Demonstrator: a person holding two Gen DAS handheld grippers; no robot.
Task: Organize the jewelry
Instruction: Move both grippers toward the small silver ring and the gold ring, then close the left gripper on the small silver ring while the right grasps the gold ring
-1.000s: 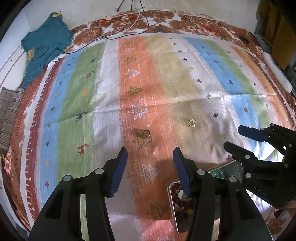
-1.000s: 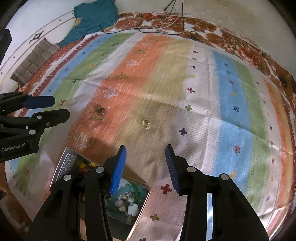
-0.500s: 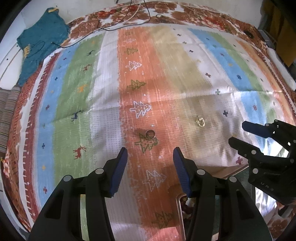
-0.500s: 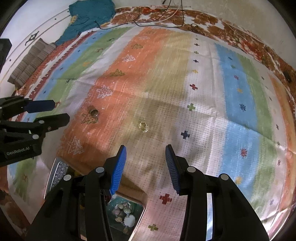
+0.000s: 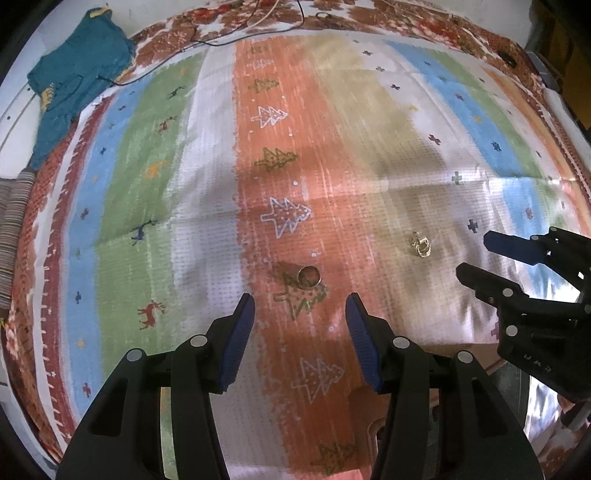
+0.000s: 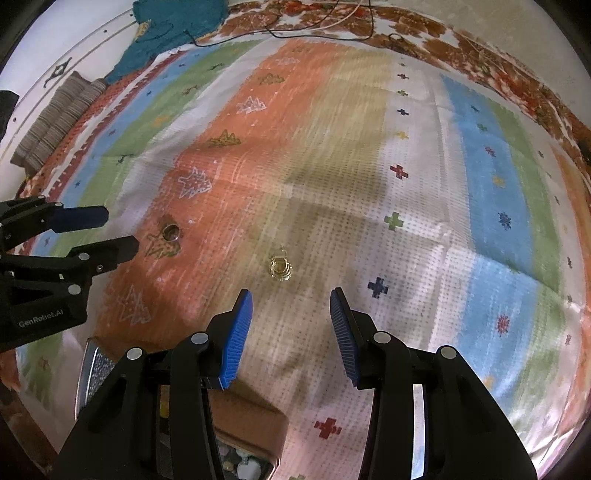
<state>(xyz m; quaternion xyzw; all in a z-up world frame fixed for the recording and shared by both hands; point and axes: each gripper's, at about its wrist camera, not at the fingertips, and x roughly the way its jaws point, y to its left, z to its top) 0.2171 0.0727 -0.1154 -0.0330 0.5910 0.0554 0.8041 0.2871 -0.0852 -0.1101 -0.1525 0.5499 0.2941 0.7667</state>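
A gold ring (image 5: 308,277) (image 6: 171,232) lies on the orange stripe of a striped cloth (image 5: 207,206). My left gripper (image 5: 300,305) hovers just short of it, open, nothing between its blue pads. A gold earring (image 6: 281,266) (image 5: 421,245) lies on the tan stripe to the right. Just in front of it my right gripper (image 6: 291,300) is open and empty too. The right gripper (image 5: 476,258) also shows at the right edge of the left wrist view, the left gripper (image 6: 118,230) at the left edge of the right wrist view.
A jewelry box (image 6: 236,421) with beads inside sits close under the grippers at the near edge. A teal garment (image 5: 77,74) and black and white cables (image 5: 258,29) lie at the far side. Striped folded fabric (image 6: 55,122) rests at the left.
Both grippers have come down and forward toward the ring and the earring, which look larger and closer. The jewelry box has slid mostly out of view beneath them. The jaws kept their width.
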